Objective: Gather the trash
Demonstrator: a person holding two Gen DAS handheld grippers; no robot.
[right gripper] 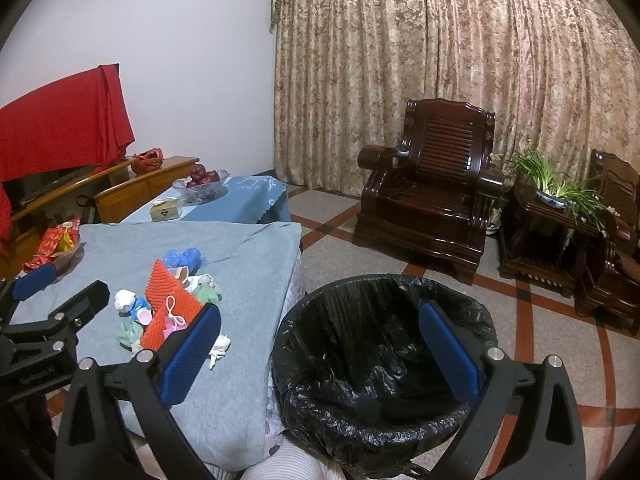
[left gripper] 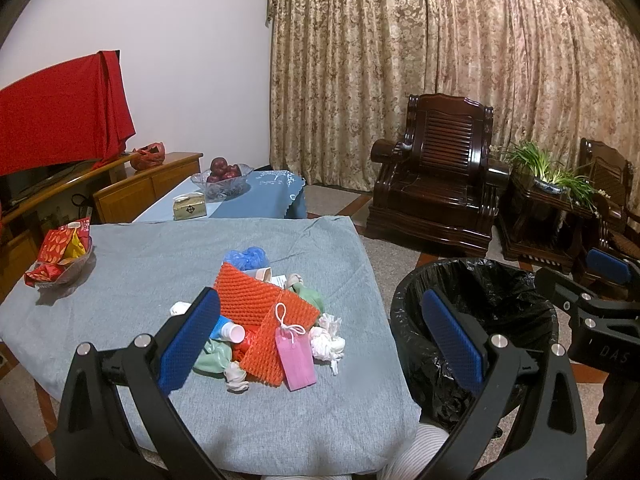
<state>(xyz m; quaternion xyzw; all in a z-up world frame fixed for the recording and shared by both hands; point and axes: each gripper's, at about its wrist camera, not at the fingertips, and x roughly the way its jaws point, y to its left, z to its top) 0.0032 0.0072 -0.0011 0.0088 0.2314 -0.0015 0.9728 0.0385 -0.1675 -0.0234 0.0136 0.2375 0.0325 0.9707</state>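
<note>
- Your trash pile (left gripper: pixel 266 322) sits mid-tabletop (left gripper: pixel 120 280) on grey cloth: ridged orange foam nets, crumpled tissues, a pink tag.
- Bare cloth surrounds it.
- The black-lined bin (right gripper: pixel 380 364) stands just past the right edge.
- Your left hand-held gripper (left gripper: pixel 320 344) and right hand-held gripper (right gripper: pixel 320 356) are both released, empty.

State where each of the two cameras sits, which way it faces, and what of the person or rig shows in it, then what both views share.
Left wrist: on the left gripper, open, above the grey-covered table, facing the trash pile; the right gripper shows at the right edge.
Right wrist: on the right gripper, open, facing the black-lined bin; the left gripper shows at the left edge.
Shared: pile, bin, wooden armchair, curtain, a striped sleeve or trouser leg.
</note>
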